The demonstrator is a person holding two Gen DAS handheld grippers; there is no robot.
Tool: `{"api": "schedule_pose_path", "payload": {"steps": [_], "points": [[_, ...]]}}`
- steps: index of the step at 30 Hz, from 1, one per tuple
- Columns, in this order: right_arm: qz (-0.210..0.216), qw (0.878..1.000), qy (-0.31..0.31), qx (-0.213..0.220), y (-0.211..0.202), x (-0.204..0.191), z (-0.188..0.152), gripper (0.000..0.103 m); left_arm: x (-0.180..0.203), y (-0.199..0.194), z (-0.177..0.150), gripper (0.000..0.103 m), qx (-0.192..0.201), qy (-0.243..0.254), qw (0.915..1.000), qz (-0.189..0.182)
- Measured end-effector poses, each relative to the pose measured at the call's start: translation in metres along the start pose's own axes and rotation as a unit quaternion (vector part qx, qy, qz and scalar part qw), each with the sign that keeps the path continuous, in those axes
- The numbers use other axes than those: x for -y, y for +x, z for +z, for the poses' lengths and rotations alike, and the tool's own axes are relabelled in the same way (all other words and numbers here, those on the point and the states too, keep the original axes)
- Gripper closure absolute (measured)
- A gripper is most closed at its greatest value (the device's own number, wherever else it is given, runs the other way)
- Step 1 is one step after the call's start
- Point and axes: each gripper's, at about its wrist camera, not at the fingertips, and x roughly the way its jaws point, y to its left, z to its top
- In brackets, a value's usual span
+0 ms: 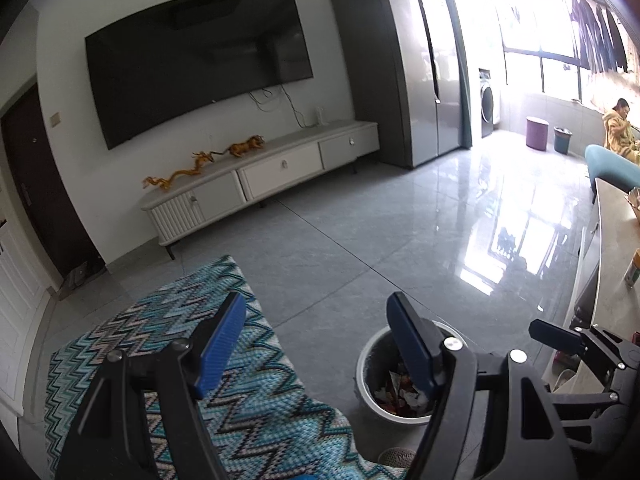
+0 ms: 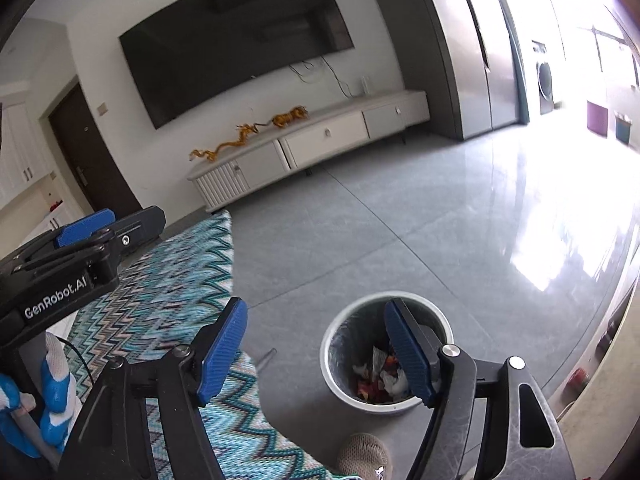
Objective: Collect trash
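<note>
Both grippers, the left gripper [image 1: 316,344] and the right gripper [image 2: 316,350], hang with fingers spread and empty above one trash bin [image 2: 340,360] on the floor, crumpled trash [image 2: 380,380] inside. One zigzag rug [image 1: 160,340] lies beside it; beyond, one TV cabinet [image 1: 280,168] carries two golden figurines [image 1: 244,147].

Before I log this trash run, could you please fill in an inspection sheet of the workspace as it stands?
Surface: grey tiled floor, glossy with window glare; zigzag rug on its left.
Job's things: round bin on the floor beside the rug, crumpled trash inside.
Clutter: nothing seen loose on the floor.
Grippers: left gripper and right gripper both open, nothing between the pads.
Cables: loose wires hang below the TV.
Surroundings: TV cabinet with golden figurines, fridge, washing machine, seated person far right.
</note>
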Motion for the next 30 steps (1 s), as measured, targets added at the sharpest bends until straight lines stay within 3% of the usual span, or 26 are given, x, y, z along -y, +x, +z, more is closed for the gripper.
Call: {"api": "schedule_pose_path", "payload": {"steps": [11,21,30], "points": [[-0.004,0.998,-0.052,0.031,-0.031,-0.072,-0.016,0.017,-0.045,-0.074,-0.029,0.001,0.05,-0.013,0.9971,0.056],[-0.061,0.994,-0.08,0.053,-0.045,-0.112,-0.031,0.006,-0.089,-0.106,-0.07,0.0,0.047,-0.049,0.9912,0.114],[-0.066,0.99,-0.108,0.058,-0.045,-0.13,-0.05,0.005,-0.117,-0.106,-0.097,0.0,0.044,-0.084,0.985,0.145]]}}
